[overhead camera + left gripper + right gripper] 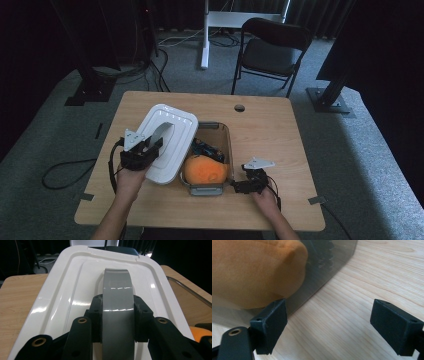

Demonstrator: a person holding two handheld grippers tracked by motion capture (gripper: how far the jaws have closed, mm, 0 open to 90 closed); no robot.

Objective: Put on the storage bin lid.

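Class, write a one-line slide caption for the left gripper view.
Left gripper clamps the grey handle of a white lid, beside a clear bin.

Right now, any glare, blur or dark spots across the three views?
High view: dim, surroundings nearly black, table evenly lit. Left gripper view: white glare streaks on the lid and grey handle. Right gripper view: orange toy soft, out of focus; wood grain sharp.

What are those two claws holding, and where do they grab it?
The left gripper clamps the white lid by its grey handle. The right gripper is open, holding nothing, beside the clear box.
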